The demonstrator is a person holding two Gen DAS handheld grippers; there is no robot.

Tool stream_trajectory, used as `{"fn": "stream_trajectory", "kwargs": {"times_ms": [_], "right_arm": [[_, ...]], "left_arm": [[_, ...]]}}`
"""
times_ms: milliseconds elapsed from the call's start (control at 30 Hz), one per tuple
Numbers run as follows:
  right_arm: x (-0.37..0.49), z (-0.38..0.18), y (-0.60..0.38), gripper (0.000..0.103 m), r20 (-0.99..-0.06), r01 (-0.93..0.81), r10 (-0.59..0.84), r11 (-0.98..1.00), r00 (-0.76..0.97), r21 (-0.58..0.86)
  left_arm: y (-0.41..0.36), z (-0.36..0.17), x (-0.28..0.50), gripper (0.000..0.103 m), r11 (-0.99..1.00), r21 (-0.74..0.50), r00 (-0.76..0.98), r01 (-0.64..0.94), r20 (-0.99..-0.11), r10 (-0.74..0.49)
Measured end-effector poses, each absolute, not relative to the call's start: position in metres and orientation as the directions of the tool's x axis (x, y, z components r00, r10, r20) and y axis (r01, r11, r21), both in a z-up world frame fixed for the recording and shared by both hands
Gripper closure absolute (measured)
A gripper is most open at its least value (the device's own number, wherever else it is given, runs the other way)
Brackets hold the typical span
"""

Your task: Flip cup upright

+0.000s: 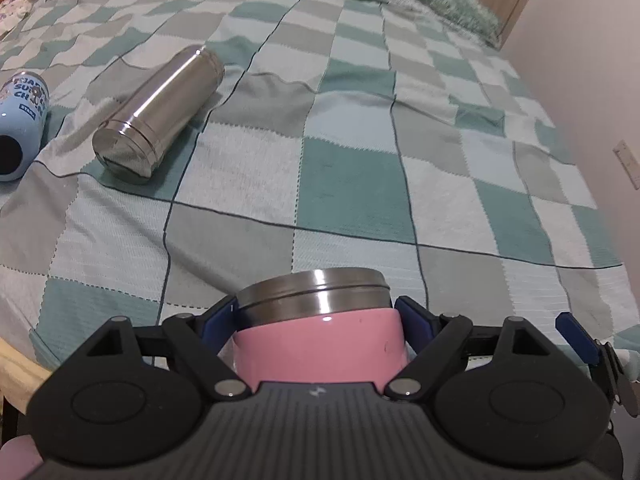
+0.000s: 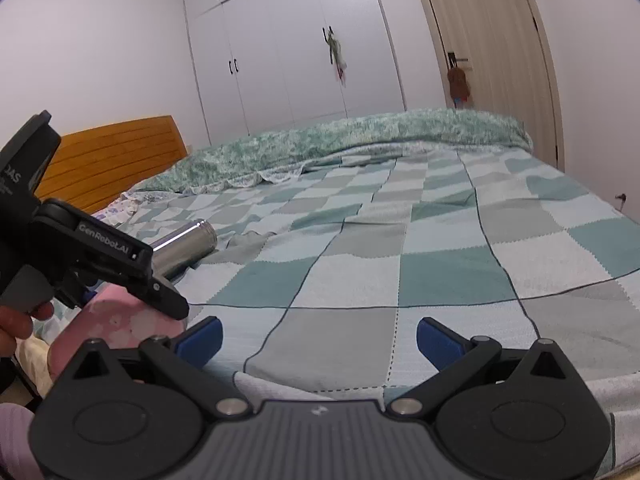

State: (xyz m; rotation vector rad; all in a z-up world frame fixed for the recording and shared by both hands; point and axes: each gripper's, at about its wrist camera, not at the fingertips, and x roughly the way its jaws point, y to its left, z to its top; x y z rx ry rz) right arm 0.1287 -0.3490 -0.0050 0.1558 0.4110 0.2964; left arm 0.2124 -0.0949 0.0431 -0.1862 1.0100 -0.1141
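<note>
Your left gripper (image 1: 320, 320) is pinching the pink cup (image 1: 320, 344) — blue pads (image 1: 218, 322) pressed on both sides of its body just under the steel lid end. The cup sits at the near edge of the bed (image 1: 360, 184), lying along the fingers with the lid end pointing toward the far edge; whether it touches the checkered blanket, you can't tell from the left wrist view. From the right wrist view the same cup (image 2: 120, 320) shows low at the left, partly hidden behind the black body of your left gripper (image 2: 132, 276), fingertips not visible there.

Your right gripper (image 2: 320, 336) is spread wide, holding nothing, blue pads (image 2: 200, 340) well apart, hovering over the near edge of the bed (image 2: 440, 240).

A steel bottle (image 1: 158, 110) lies on its side toward the bed's left side, past the pink cup, its flat end facing you; it also shows in the right view (image 2: 184, 248). A light blue cup (image 1: 22, 120) with printed lettering lies on its side at the left edge — dark opening facing you, just beside the steel bottle but apart from it.
</note>
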Motion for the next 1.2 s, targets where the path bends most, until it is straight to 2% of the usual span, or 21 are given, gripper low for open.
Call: {"fn": "stream_trajectory", "kwargs": {"times_ms": [267, 700, 967, 1200], "right_arm": [[0.119, -0.005, -0.353, 0.000, -0.334, -0.201, 0.270, 0.953, 0.903, 0.225], [0.103, -0.007, -0.362, 0.000, -0.294, -0.116, 0.191, 0.960, 0.937, 0.253], [0.097, -0.006, -0.366, 0.000, -0.262, -0.099, 0.173, 0.957, 0.949, 0.271], [0.083, -0.004, -0.377, 0.000, -0.200, -0.034, 0.096, 0.955, 0.975, 0.293]], "left_arm": [[-0.087, 0.053, 0.195, 0.018, 0.968, -0.246, 0.595, 0.045, -0.772, -0.224], [-0.098, 0.062, 0.155, 0.018, 0.973, -0.174, 0.726, 0.149, -0.649, -0.227], [-0.113, 0.075, 0.114, 0.019, 0.968, -0.106, 0.819, 0.230, -0.516, -0.251], [-0.146, 0.096, 0.115, 0.019, 0.954, -0.044, 0.866, 0.298, -0.409, -0.289]]}}
